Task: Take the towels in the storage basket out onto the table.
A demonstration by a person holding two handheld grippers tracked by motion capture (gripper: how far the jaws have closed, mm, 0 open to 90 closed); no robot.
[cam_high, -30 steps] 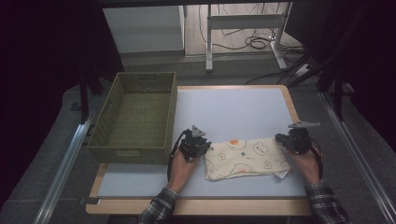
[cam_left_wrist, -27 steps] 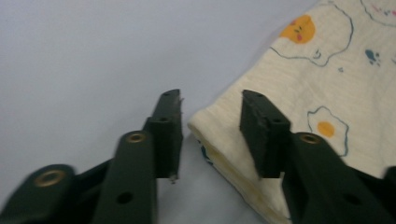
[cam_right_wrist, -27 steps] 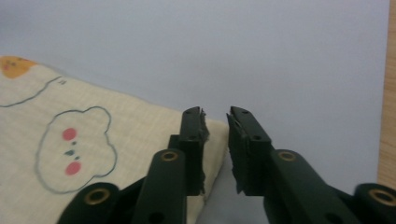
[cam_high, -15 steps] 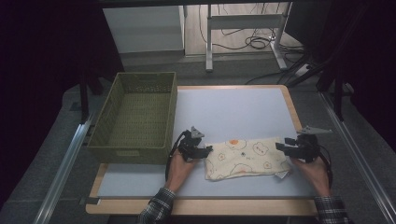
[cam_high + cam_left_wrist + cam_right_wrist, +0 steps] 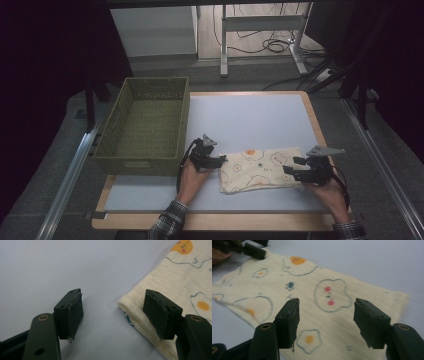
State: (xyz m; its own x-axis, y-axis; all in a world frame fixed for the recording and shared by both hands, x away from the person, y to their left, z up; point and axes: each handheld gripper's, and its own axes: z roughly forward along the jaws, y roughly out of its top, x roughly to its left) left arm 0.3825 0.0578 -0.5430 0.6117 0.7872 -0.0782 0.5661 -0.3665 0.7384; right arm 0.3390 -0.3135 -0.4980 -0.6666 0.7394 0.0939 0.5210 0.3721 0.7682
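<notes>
High view shows our folded cloth (image 5: 262,169) lying flat near the front edge of the white table (image 5: 250,115), with the green basket (image 5: 145,125) off at ten o'clock from it. Our left gripper (image 5: 216,161) at the cloth's nine o'clock end and our right gripper (image 5: 296,168) at its three o'clock end have just been opening. Both now hold nothing, so we think the cloth was laid down here to rest neatly before going in the basket.

It looks like a lab: dark curtains (image 5: 45,75), cables (image 5: 260,45) on the floor, metal rails (image 5: 70,175) beside the table (image 5: 260,115).
</notes>
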